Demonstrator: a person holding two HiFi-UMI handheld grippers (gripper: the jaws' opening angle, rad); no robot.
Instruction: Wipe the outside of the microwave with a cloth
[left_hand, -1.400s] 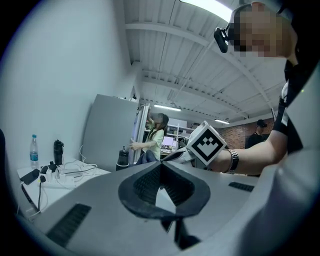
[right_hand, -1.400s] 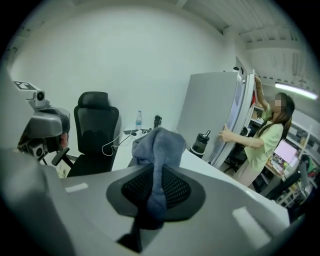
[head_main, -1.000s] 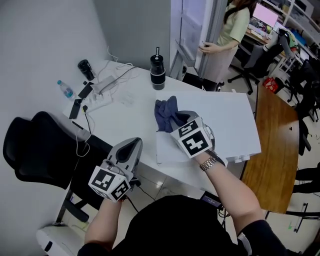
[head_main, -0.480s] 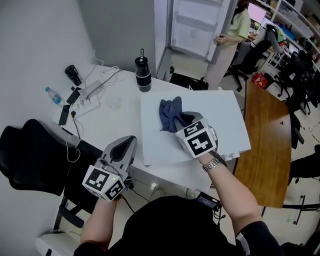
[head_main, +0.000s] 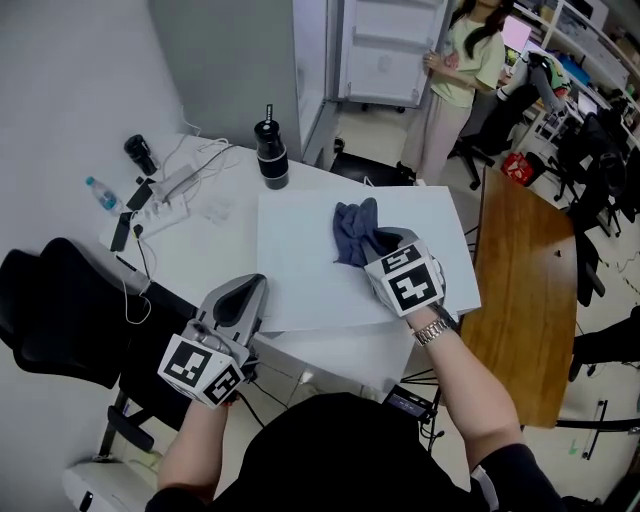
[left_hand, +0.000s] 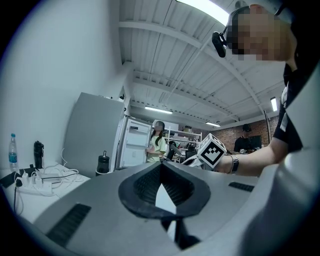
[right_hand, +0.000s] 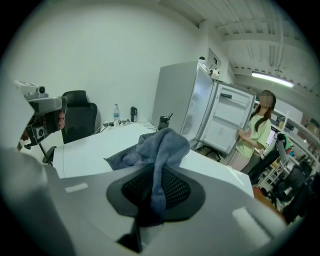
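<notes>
The white microwave (head_main: 300, 285) fills the middle of the head view, seen from above. A blue-grey cloth (head_main: 355, 232) lies bunched on its top, toward the back. My right gripper (head_main: 376, 246) is shut on the cloth; in the right gripper view the cloth (right_hand: 159, 145) runs up from between the jaws of the right gripper (right_hand: 155, 192) and drapes onto the white top (right_hand: 90, 150). My left gripper (head_main: 244, 292) hovers by the microwave's front left corner, shut and empty. The left gripper (left_hand: 161, 184) shows only a sliver of white between its pads.
A black bottle (head_main: 270, 155), a power strip with cables (head_main: 170, 192) and a small water bottle (head_main: 103, 193) sit on the white table behind. A black chair (head_main: 60, 310) stands left. A person (head_main: 455, 70) stands at an open fridge (head_main: 385, 45). A wooden surface (head_main: 520, 290) lies right.
My right gripper has dragged the cloth rightward across the microwave's top, away from its left edge. The left gripper has shifted slightly near the front left corner and is still shut.
</notes>
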